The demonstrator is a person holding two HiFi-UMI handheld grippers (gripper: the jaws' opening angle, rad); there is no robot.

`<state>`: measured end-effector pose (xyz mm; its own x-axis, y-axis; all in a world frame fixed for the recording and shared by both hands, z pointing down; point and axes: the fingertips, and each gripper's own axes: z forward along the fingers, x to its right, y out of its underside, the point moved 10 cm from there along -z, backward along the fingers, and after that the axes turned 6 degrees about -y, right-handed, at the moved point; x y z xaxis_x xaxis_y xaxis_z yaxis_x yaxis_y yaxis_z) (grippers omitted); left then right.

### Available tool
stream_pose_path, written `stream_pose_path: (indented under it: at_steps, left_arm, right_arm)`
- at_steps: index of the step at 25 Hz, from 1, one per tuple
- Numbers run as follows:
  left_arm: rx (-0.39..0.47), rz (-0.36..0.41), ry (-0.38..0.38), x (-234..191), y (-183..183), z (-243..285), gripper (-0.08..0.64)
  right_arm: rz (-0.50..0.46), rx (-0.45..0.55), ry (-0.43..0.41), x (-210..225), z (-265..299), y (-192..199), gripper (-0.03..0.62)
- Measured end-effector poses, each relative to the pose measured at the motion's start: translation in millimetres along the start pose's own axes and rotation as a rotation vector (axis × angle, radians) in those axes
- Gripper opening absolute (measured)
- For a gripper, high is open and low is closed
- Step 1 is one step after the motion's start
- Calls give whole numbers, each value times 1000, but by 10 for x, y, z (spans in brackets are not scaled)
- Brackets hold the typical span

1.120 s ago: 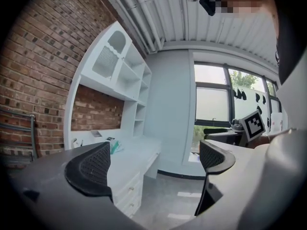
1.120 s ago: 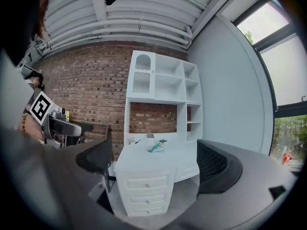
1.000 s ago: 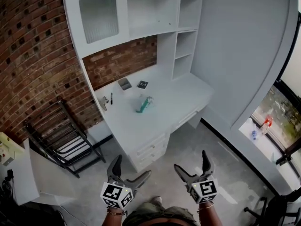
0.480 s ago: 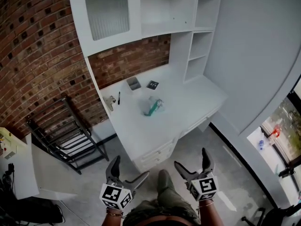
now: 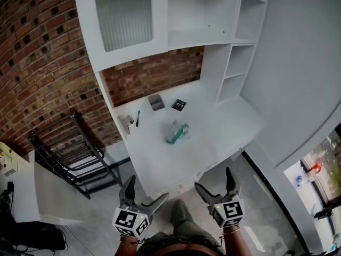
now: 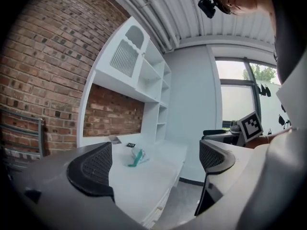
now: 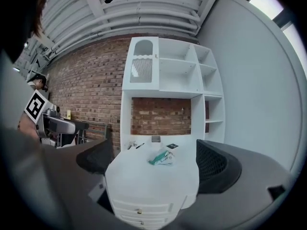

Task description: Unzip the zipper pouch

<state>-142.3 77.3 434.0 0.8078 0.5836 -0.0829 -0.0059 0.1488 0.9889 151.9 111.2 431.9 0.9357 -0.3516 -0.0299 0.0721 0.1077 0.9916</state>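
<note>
— What are the grippers doing?

— The left gripper (image 5: 148, 188) has its jaws wide apart with nothing between them; its own view shows only the desk far off through the gap. The right gripper (image 5: 213, 179) is the same, spread and empty. Both are held low in front of the person's body, side by side, much as they were a second ago.

— So what has changed?

— The approach. Over the last second the white desk (image 5: 160, 161) has slid down the head view towards the grippers, and its near edge now sits just above the jaw tips. A leg shows between the grippers, so I'd judge that the person is walking up to it.

— And the pouch?

— The zipper pouch (image 5: 177, 133), clear with a teal strip, lies flat near the middle of the desktop, well apart from both grippers. A pen (image 5: 137, 118), a small grey box (image 5: 156, 101) and a black card (image 5: 178, 104) sit behind it, nearer the brick wall (image 5: 48, 63).

— What does that mean for the task?

— Nothing is touched yet and the unzipping hasn't begun. The reach comes next: probably one gripper pinning the pouch while the other takes the zip pull, which is too small to make out from here.
</note>
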Motion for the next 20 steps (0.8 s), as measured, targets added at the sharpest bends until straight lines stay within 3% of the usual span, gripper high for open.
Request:
stream_pose_path:
  at_steps: [10,20]
  left_arm:
    - [-42,0,-20,-211,-5,745,568]
    - [-44,38,-7,-423,-99,1593,568]
  right_arm:
    - [17,-29,-27,525,740,60,546]
    - [-18,-78,-106,948,1544,111,546]
